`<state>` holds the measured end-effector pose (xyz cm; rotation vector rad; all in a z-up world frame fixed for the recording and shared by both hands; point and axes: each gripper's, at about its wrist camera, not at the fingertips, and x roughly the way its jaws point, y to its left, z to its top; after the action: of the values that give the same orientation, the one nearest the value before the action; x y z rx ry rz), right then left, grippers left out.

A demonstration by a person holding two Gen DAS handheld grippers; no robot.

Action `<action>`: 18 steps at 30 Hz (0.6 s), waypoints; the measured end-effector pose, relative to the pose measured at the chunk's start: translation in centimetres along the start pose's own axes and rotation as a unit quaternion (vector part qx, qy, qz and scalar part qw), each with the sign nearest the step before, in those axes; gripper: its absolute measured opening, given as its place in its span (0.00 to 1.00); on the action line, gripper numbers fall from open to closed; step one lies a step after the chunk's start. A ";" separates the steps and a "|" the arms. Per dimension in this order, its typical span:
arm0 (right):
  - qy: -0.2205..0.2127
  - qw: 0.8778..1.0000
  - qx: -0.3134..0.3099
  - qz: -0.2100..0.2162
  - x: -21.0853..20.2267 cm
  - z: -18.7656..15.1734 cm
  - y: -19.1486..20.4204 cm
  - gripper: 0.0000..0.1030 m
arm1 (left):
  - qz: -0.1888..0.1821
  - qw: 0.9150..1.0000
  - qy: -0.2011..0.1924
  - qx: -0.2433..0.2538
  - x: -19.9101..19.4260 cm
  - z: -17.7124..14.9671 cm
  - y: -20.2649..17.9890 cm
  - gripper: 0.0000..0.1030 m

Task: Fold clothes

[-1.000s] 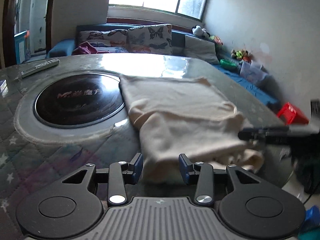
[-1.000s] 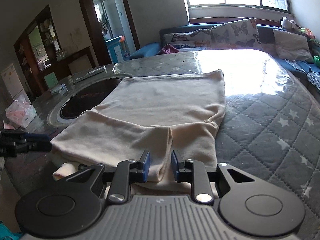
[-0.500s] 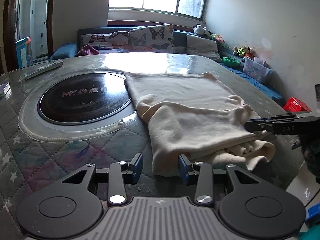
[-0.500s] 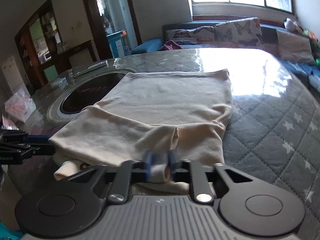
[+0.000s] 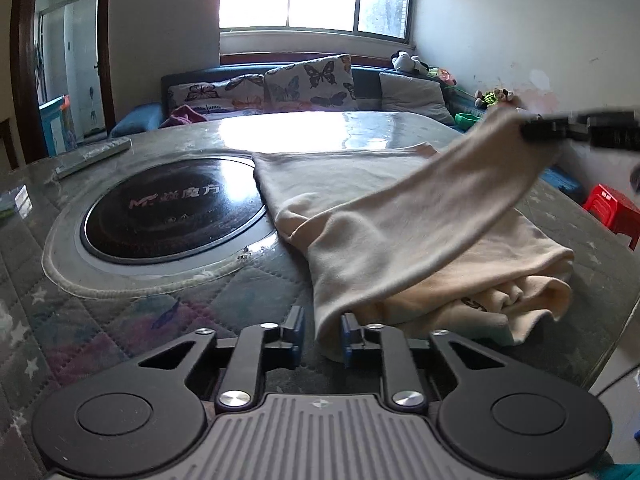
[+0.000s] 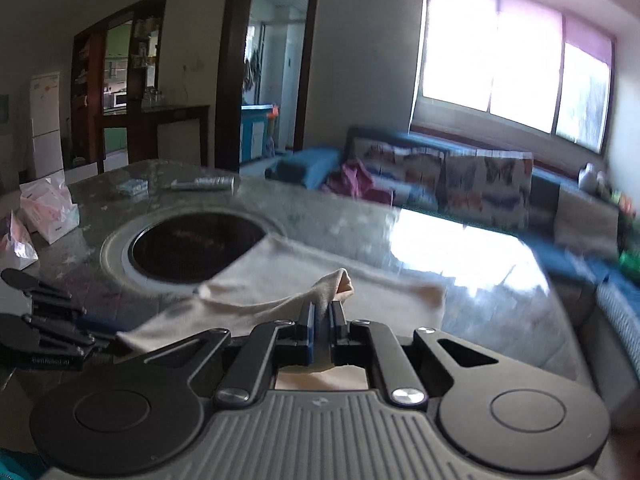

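A cream garment (image 5: 400, 216) lies partly folded on the quilted table. My right gripper (image 6: 322, 330) is shut on one edge of the cloth (image 6: 320, 292) and holds it lifted above the table; it shows in the left wrist view at the upper right (image 5: 528, 130). My left gripper (image 5: 320, 334) is open at the near edge of the garment, with the cloth's corner between its blue pads (image 5: 347, 336). It shows at the left of the right wrist view (image 6: 100, 328).
A round black cooktop (image 5: 172, 208) is set into the table (image 5: 120, 312) left of the garment. A remote (image 5: 94, 156) lies at the far left. A sofa with butterfly cushions (image 5: 308, 82) stands behind. A red stool (image 5: 612, 208) is at the right.
My right gripper has shut on the cloth's edge and lifted it up and away from the table. My left gripper has stayed open at the near corner.
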<state>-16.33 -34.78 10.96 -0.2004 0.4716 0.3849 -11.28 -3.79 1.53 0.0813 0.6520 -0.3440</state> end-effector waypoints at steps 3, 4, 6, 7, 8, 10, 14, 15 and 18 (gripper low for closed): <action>0.013 1.000 0.009 -0.004 0.6 -1.0 -0.4 0.06 | 0.003 1.000 -0.006 0.015 -0.4 0.0 -0.2 0.08; 0.017 1.000 0.012 -0.005 0.8 -1.3 -0.5 0.06 | 0.001 1.000 -0.006 0.016 -0.5 -0.1 -0.1 0.05; 0.025 0.999 0.018 -0.007 1.2 -1.9 -0.8 0.06 | -0.003 1.000 -0.003 0.015 -0.5 -0.2 0.0 0.04; 0.029 0.999 0.022 -0.009 1.4 -2.2 -0.9 0.06 | -0.004 1.000 -0.001 0.015 -0.5 -0.3 0.1 0.04; 0.034 0.999 0.025 -0.010 1.6 -2.6 -1.0 0.06 | -0.006 1.000 0.002 0.015 -0.4 -0.4 0.1 0.04; 0.042 0.999 0.031 -0.012 2.0 -3.2 -1.3 0.06 | -0.006 1.000 0.006 0.017 -0.4 -0.5 0.2 0.04; 0.070 0.996 0.048 -0.013 3.3 -5.3 -2.0 0.09 | -0.014 1.000 0.019 0.017 -0.4 -0.8 0.6 0.04; 0.077 0.996 0.052 -0.013 3.6 -5.7 -2.2 0.09 | -0.018 0.999 0.022 0.017 -0.5 -0.8 0.7 0.05; 0.084 0.995 0.058 -0.020 3.3 -6.4 -2.6 0.10 | -0.025 0.999 0.026 0.019 -1.1 -0.5 1.3 0.07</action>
<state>-15.10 -37.85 4.06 -0.1307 0.6534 0.3021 -11.94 -2.13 1.72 0.1102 0.6991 -0.4042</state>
